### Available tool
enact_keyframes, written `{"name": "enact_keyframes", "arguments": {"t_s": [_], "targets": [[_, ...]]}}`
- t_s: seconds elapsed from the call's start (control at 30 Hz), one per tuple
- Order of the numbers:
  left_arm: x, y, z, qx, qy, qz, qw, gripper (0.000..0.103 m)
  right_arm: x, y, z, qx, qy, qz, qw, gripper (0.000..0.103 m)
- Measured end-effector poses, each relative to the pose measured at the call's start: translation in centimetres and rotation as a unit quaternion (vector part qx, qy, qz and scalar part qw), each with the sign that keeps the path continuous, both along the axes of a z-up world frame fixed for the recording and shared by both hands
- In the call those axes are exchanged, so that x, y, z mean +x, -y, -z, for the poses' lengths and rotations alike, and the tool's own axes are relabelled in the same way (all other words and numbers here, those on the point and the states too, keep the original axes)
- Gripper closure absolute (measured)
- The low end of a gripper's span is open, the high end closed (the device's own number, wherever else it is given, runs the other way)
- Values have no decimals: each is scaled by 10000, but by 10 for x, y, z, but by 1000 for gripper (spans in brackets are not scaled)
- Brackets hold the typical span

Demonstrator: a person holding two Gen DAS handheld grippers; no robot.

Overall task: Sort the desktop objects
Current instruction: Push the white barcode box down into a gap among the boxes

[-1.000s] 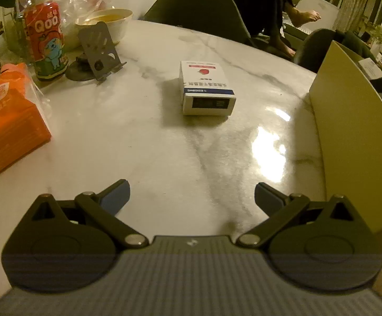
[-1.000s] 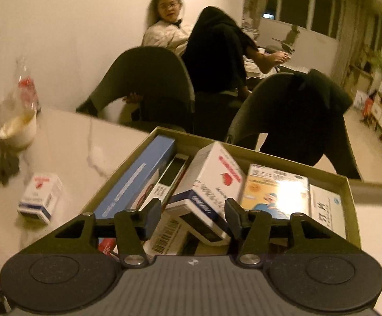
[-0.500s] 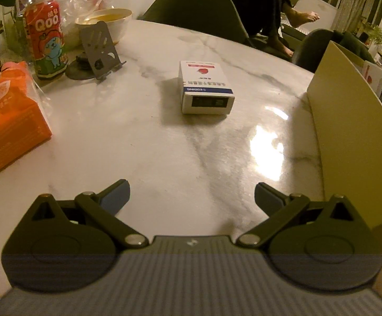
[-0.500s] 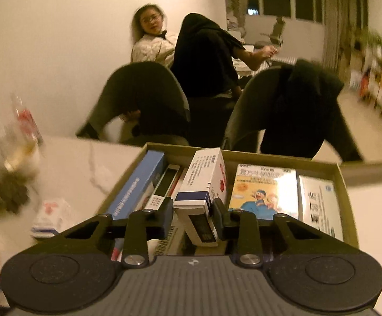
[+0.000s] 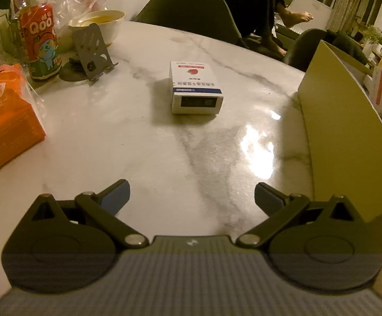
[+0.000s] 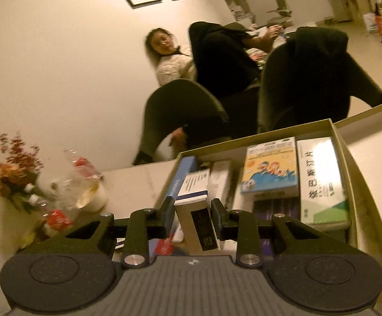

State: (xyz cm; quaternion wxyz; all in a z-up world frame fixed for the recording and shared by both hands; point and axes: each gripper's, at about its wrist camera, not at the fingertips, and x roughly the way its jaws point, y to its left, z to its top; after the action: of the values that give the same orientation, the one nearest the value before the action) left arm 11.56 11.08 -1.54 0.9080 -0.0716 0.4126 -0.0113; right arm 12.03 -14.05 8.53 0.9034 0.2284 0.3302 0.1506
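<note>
In the right wrist view my right gripper (image 6: 193,212) has its jaws closing, and the pads press both sides of a white medicine box (image 6: 194,197) with a dark blue band. It is held on edge just above the open cardboard box (image 6: 254,138). That box also holds a long blue carton (image 6: 183,179), a yellow-and-blue pack (image 6: 270,166) and a white-and-green pack (image 6: 322,181). In the left wrist view my left gripper (image 5: 192,197) is open and low over the marble table (image 5: 138,144). Another white medicine box (image 5: 195,87) lies flat well ahead of it.
The cardboard box wall (image 5: 343,131) rises at the table's right. At the left are an orange tissue pack (image 5: 4,121), a red drink can (image 5: 39,42), a grey phone stand (image 5: 92,50) and a bowl (image 5: 99,23). Dark chairs (image 5: 188,10) and a seated person (image 6: 170,60) are beyond the table.
My right gripper's jaws closed onto the white medicine box in the cardboard box, then rose and rolled so the scene now tilts. The left gripper stayed put.
</note>
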Motion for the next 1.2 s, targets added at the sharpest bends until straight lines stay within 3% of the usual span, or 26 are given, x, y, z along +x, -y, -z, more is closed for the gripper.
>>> {"name": "enact_keyframes", "arguments": {"t_s": [0.37,0.6,0.77,1.03,1.2], "targets": [[-3,-3,0,-46,-5,-62,10000,0,-27,-24,3,-353,-257,-1050,9935,74],[-4,-4,0,-31,0,-75,10000,0,-12,-42,25,-1207,-585,-1122,9846,74],[-1,-5,1,-19,-19,-112,9999,0,-1,-50,31,-1511,-438,-1313,9788,74],[0,-8,1,1,-39,-136,9999,0,-3,-61,27,-2158,-130,-2176,9518,73],[3,-7,4,-37,-63,-165,9998,0,-23,-65,25,-2969,-88,-2725,9152,72]]}}
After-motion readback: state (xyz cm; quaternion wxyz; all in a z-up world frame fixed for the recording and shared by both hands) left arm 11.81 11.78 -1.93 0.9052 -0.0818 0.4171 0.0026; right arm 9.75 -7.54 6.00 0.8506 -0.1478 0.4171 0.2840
